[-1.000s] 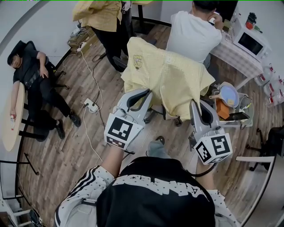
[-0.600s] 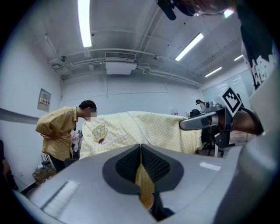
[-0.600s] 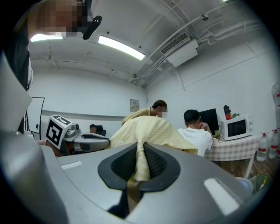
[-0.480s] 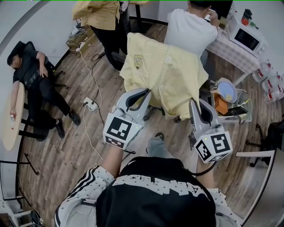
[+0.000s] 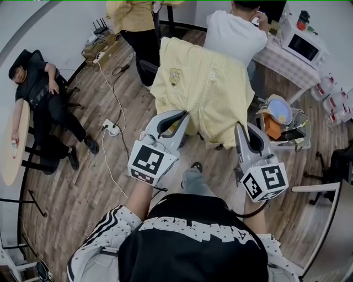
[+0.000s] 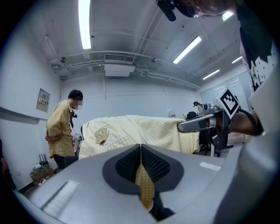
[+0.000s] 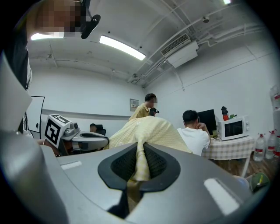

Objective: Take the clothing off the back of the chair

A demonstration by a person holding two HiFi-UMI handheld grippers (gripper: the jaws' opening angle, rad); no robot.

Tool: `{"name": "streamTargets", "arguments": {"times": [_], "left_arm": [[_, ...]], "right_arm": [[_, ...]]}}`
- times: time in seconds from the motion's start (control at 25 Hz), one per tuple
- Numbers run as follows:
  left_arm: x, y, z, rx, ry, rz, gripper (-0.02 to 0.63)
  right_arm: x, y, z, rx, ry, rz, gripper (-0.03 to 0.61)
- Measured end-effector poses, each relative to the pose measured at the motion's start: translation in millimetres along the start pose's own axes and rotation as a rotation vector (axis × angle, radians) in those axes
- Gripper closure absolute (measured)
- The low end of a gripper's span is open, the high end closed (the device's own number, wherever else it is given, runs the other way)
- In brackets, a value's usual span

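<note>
— Hand-held grippers, counted?
— Two: the left hand-held gripper (image 5: 185,117) and the right hand-held gripper (image 5: 239,128).
— Loose garments?
— One yellow garment (image 5: 209,93).
— Persons?
— Four: the operator (image 5: 193,242), a reclining person (image 5: 41,91), a standing person (image 5: 132,16), a seated person (image 5: 234,36).
— Appliances?
— One microwave (image 5: 302,47), one power strip (image 5: 112,128).

Yellow checked shirt (image 5: 212,96) (cartoon patch (image 5: 175,77), seemingly), wood-brown floor (image 5: 83,184)

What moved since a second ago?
The shirt and the table behind it shifted slightly up the head view. The left tongs and right tongs stayed shut on the shirt's edge; the person at left kept still.
</note>
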State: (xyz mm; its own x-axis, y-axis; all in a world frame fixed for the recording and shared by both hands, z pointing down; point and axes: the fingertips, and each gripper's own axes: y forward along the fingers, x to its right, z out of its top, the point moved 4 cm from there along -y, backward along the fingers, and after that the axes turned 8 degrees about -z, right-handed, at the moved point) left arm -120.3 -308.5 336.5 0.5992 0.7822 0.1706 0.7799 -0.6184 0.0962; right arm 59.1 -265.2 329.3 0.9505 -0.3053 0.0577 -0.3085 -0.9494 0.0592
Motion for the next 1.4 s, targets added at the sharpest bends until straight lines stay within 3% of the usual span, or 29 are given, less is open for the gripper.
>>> {"name": "streamTargets", "arguments": {"times": [0.68, 0.96, 1.4], "left_arm": [[23, -17, 3, 0.041, -0.021, -0.022, 0.605], [32, -14, 9, 0.053, -0.024, -0.065, 0.604], [54, -10, 9, 0.031, -0.044, -0.038, 0.604]], "right_arm": [[-5, -28, 1, 0.014, 0.011, -0.033, 0.546], [-3, -38, 6, 0.001, -0.005, -0.052, 0.546], [11, -50, 1, -0.012, 0.024, -0.011, 0.546]]}}
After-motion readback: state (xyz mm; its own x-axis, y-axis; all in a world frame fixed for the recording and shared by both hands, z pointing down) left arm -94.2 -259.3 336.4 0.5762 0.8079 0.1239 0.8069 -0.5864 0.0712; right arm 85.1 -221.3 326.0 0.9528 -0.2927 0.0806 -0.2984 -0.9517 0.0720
